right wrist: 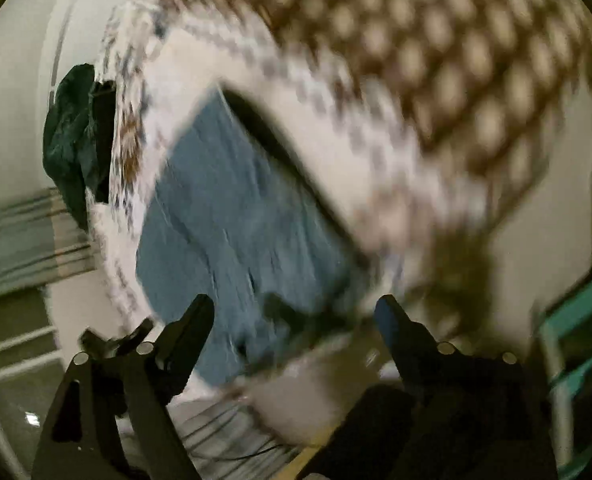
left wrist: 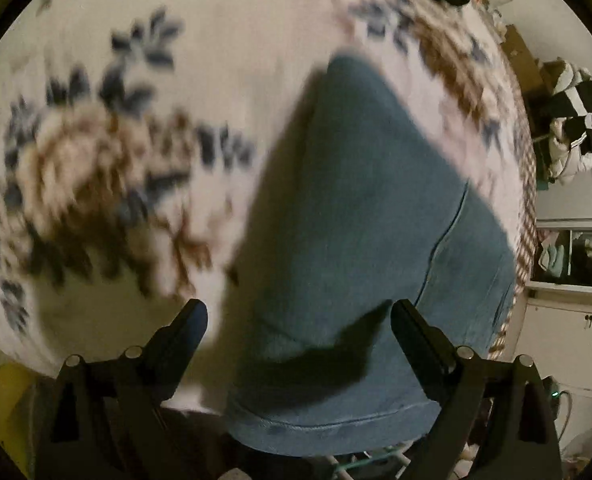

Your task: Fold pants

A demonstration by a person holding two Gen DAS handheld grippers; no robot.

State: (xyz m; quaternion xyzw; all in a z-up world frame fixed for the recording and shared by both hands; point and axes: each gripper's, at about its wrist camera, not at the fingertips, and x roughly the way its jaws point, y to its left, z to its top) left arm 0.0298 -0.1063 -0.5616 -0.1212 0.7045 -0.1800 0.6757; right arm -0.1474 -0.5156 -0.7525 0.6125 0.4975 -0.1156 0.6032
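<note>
We are looking down at the jeans (left wrist: 355, 220), which are lying folded on a bedspread (left wrist: 96, 168) with a blue and brown flower pattern. In the left view the jeans are stretching from the near edge, where a stitched hem is hanging slightly over the bedspread's edge, toward the far middle. Our left gripper (left wrist: 299, 316) is hovering over that near end with its fingers spread wide, gripping nothing. In the right view, which is badly blurred, the jeans (right wrist: 232, 216) are lying as a blue slab on the bedspread (right wrist: 375, 168). Our right gripper (right wrist: 294, 312) is hanging over their near corner, its fingers also spread apart and empty. A dark green cloth (right wrist: 76, 136) is lying at the far left.
</note>
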